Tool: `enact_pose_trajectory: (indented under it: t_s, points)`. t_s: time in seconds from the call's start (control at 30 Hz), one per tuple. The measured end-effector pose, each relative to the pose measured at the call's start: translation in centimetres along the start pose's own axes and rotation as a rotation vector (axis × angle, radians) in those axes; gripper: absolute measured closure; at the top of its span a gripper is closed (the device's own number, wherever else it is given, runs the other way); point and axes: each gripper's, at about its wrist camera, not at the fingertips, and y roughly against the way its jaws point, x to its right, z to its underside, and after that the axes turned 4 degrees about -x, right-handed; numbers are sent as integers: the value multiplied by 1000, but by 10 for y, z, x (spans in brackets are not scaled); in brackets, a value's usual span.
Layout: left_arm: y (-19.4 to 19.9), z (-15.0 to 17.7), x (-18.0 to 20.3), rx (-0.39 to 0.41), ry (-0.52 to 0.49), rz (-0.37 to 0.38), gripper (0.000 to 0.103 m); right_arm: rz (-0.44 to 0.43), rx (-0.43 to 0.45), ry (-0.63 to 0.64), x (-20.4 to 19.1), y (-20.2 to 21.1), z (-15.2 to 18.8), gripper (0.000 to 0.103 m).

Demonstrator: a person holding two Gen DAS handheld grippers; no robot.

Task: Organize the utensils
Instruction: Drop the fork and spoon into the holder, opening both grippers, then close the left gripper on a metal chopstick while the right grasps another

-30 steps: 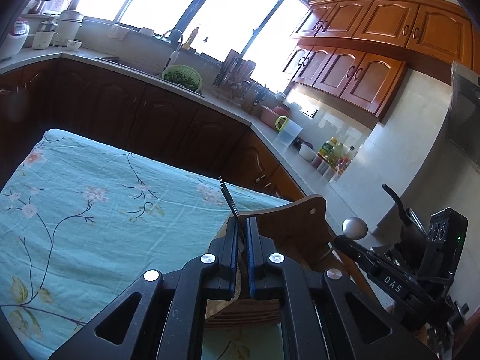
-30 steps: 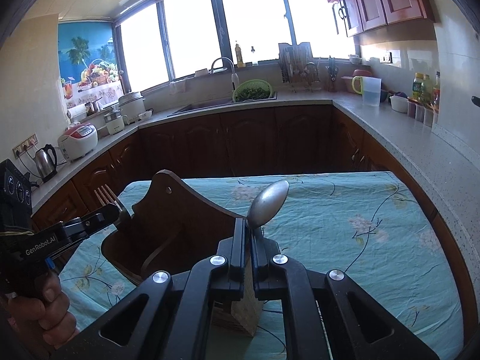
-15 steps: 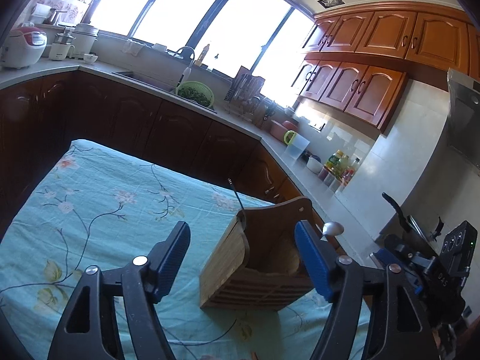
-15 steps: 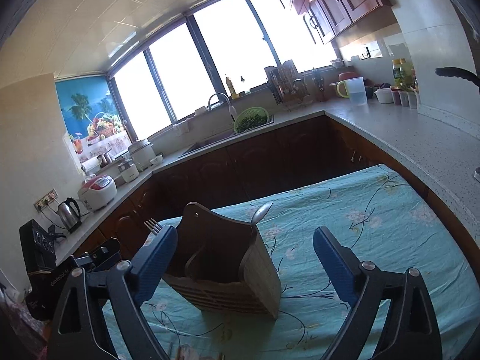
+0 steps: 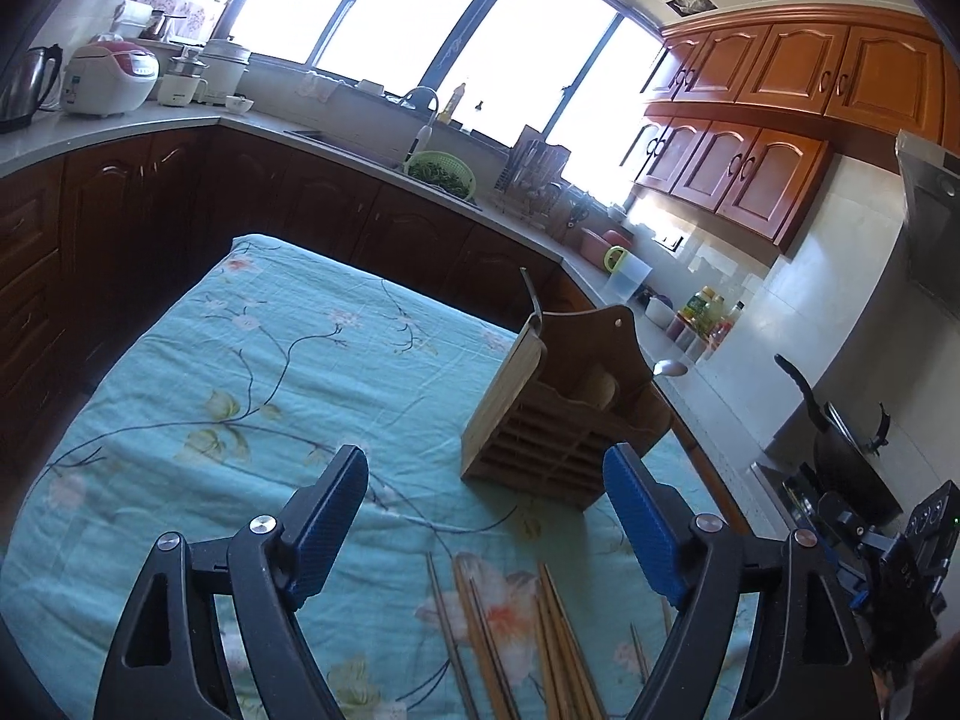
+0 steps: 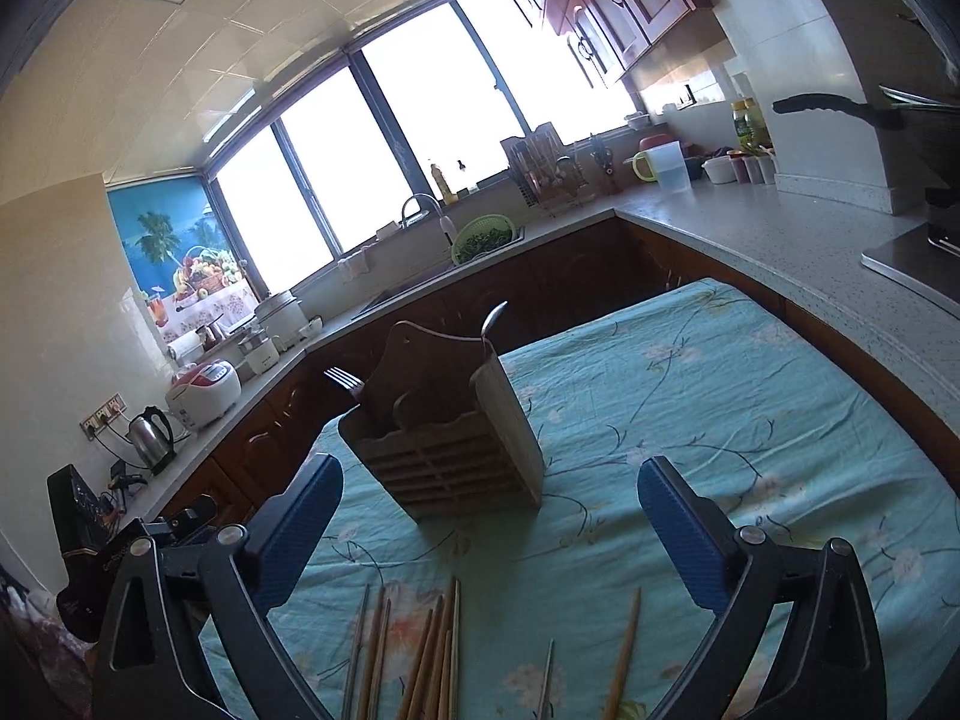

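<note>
Both grippers are hanging over the near end of the table with nothing in them. The left gripper (image 5: 486, 531) has its blue pads spread wide apart, and so does the right gripper (image 6: 489, 537).

Right under them there's a loose bunch of chopsticks (image 6: 429, 654) lying flat on the tablecloth (image 5: 240, 420), mostly side by side and pointing roughly away from the grippers. One chopstick (image 6: 624, 654) lies a bit apart on the right in the right camera, with a thin metal one just beside it. The left camera shows the same pile (image 5: 510, 636).

Just past the chopsticks sits the wooden utensil holder (image 6: 447, 420), upright on the cloth, slatted front facing the grippers and a tall back panel with a hole near the top. A fork (image 6: 345, 379) sticks up out of its left side, tines up, and a spoon (image 6: 493, 319) pokes up at its right side, bowl up.

Further back is the counter (image 6: 750, 228) wrapping round the room: a green colander (image 6: 486, 235) by the tap, a dish rack, a clear jug (image 6: 669, 163), bottles, then a rice cooker (image 6: 201, 387) and a kettle (image 6: 150, 435) off to the left. Big bright windows behind all that.
</note>
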Motion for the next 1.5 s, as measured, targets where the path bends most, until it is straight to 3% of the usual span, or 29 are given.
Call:
enact_pose_trajectory:
  t_s: [0.27, 0.53, 1.03, 1.1, 1.23, 1.37, 1.5]
  points:
    - [38, 35, 5, -31, -44, -44, 22, 73, -35, -30, 14, 29, 42, 3]
    - [35, 48, 6, -121, -67, -107, 22, 141, -101, -25, 25, 32, 77, 3]
    - [20, 47, 6, -192, -67, -142, 23, 187, -134, 14, 24, 23, 82, 4]
    - [16, 47, 7, -202, -69, -145, 24, 189, -139, 27, 22, 20, 82, 8]
    - [1, 43, 9, -241, -73, -149, 24, 205, -183, 60, 19, 4, 78, 26]
    - [-18, 37, 11, -289, -90, -156, 31, 189, -232, 57, 19, -14, 76, 44]
    - [-38, 30, 12, -338, -101, -164, 42, 158, -279, 91, 7, -32, 76, 50]
